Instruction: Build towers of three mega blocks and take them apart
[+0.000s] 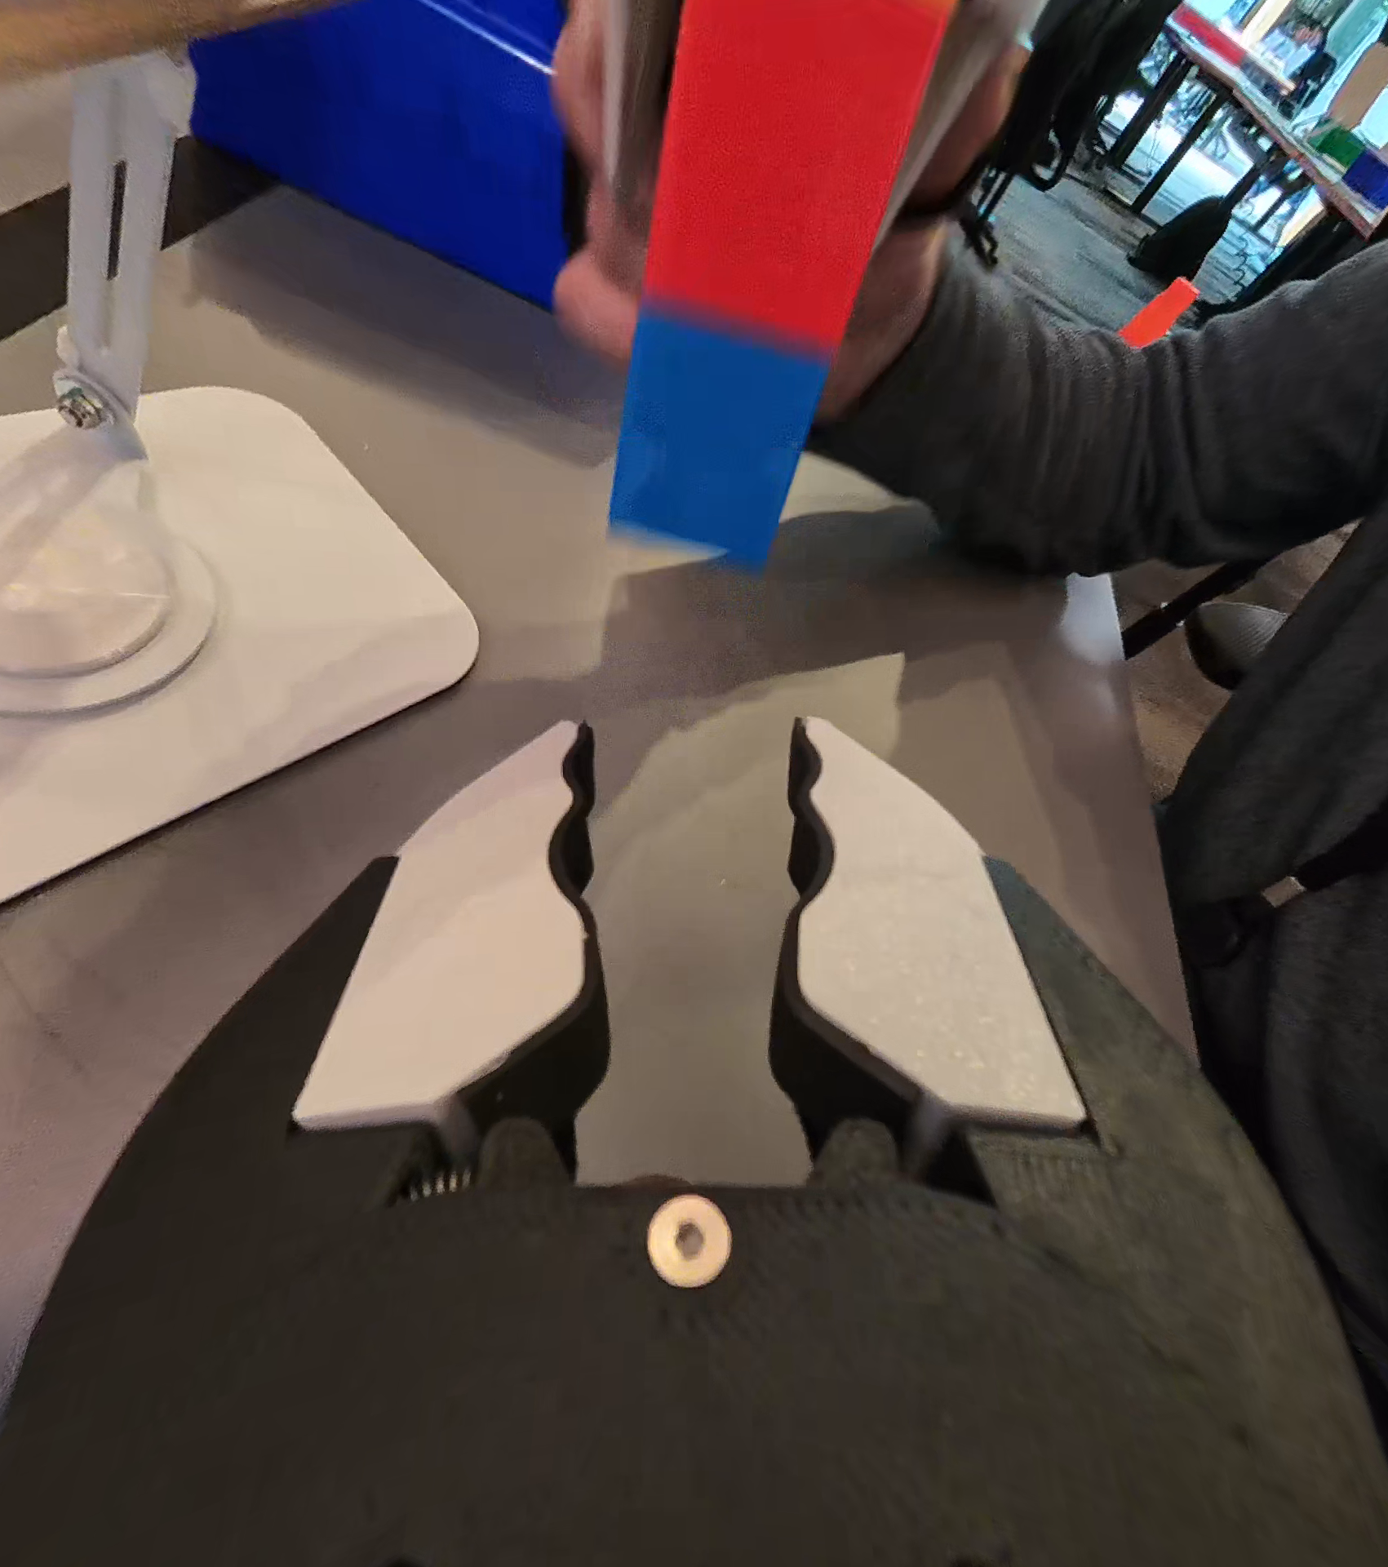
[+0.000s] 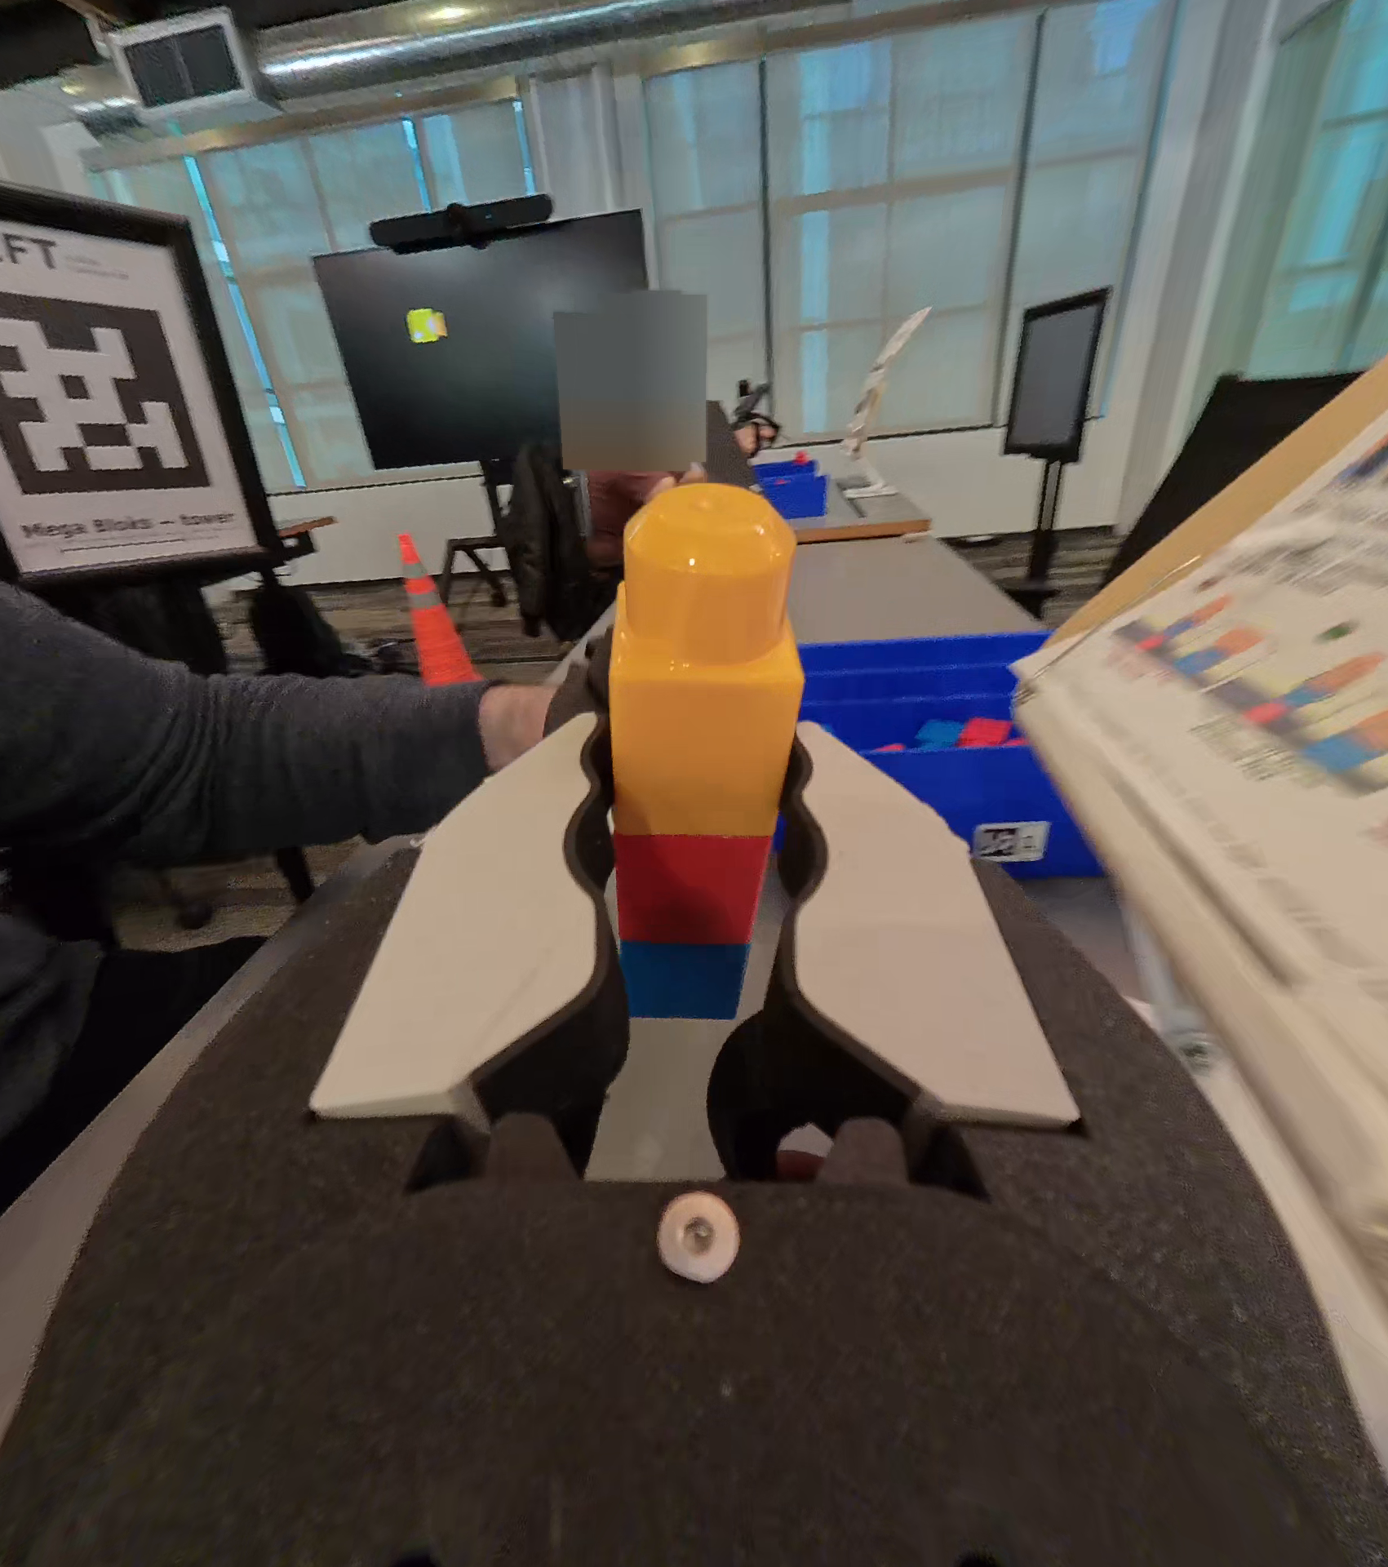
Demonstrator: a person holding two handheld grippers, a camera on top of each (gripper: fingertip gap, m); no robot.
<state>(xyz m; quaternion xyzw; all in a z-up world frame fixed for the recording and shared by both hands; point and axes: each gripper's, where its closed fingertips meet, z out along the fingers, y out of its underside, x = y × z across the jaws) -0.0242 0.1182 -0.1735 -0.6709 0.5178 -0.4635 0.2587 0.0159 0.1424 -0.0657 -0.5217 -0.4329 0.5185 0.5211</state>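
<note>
Flanking tower [image 2: 694, 780]: bin [image 2: 944, 763], papers [image 2: 1284, 763]

Glossy plastic tower [image 2: 694, 763], matt tabletop [image 1: 758, 678]

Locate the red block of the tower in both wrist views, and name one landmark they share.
Left wrist view: red block at top centre, above the blue block, beyond the open left tongs.
Right wrist view: red block at centre, between the right tongs.
Shared landmark: the blue bin.
</note>
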